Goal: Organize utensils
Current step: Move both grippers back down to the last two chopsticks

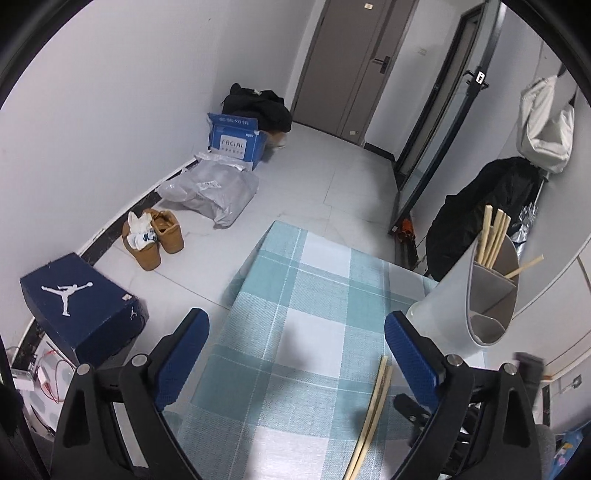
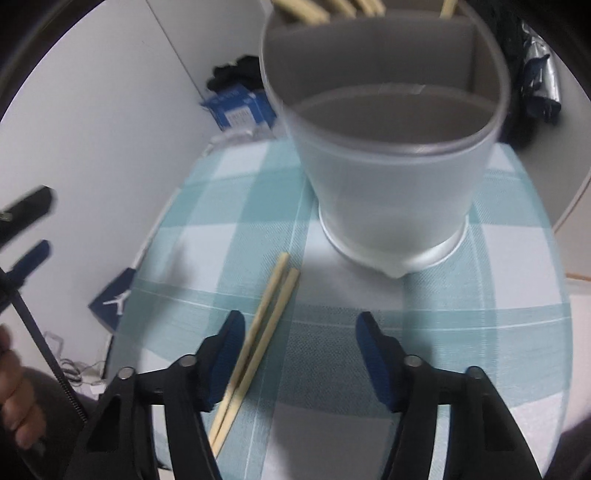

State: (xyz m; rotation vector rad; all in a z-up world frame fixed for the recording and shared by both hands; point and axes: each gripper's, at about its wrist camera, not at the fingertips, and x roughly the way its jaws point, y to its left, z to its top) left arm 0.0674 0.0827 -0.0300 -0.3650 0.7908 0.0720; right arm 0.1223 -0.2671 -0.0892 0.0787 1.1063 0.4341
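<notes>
A pair of wooden chopsticks (image 2: 273,295) lies on the teal checked tablecloth (image 2: 480,332). My right gripper (image 2: 301,321) hangs over them, open. The sticks run just inside its left finger (image 2: 229,347), and neither pad presses on them. Beyond stands a frosted grey utensil holder (image 2: 388,177) with dividers and several chopsticks (image 2: 306,11) in its far compartment. In the left wrist view my left gripper (image 1: 297,325) is wide open over bare cloth (image 1: 295,295). The loose chopsticks (image 1: 373,410) lie by its right finger, and the holder (image 1: 487,295) stands to the right.
The table's left edge drops to a tiled floor with a dark blue shoe box (image 1: 81,302), tan shoes (image 1: 153,236), a grey bag (image 1: 210,192) and a blue carton (image 1: 236,142). A black garment (image 1: 480,214) hangs behind the holder. A person's hand (image 2: 14,398) shows at the left.
</notes>
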